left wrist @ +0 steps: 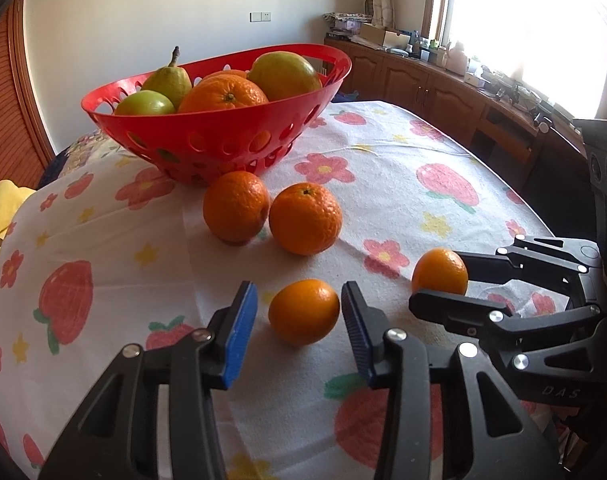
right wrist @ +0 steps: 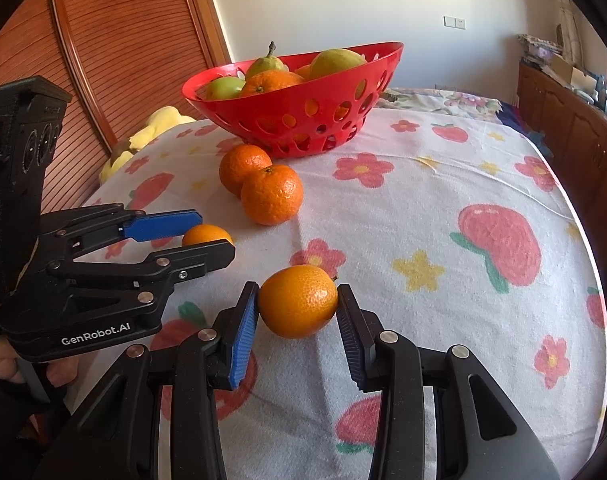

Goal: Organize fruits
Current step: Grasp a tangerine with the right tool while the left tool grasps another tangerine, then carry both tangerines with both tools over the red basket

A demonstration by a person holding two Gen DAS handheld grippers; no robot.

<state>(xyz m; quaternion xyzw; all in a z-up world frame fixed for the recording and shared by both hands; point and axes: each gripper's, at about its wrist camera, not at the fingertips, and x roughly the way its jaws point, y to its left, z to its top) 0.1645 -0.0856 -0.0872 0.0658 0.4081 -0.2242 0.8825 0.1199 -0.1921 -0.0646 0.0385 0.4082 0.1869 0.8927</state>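
Note:
A red perforated basket [left wrist: 223,136] [right wrist: 295,120] holds pears and oranges at the far side of the table. Two larger oranges [left wrist: 236,211] [left wrist: 305,219] lie touching in front of it; they also show in the right wrist view [right wrist: 243,166] [right wrist: 272,195]. My left gripper [left wrist: 299,322] [right wrist: 213,236] is open around a small orange [left wrist: 303,312] [right wrist: 207,235] on the cloth, with gaps on both sides. My right gripper [right wrist: 297,312] [left wrist: 439,280] has both pads against another small orange [right wrist: 298,301] [left wrist: 440,271] resting on the cloth.
The table wears a white cloth [right wrist: 443,240] printed with strawberries and flowers. A yellow soft object [right wrist: 143,140] lies off the table's left edge. Wooden cabinets [left wrist: 443,88] with clutter run under the window at right. A slatted wooden door [right wrist: 123,40] stands at left.

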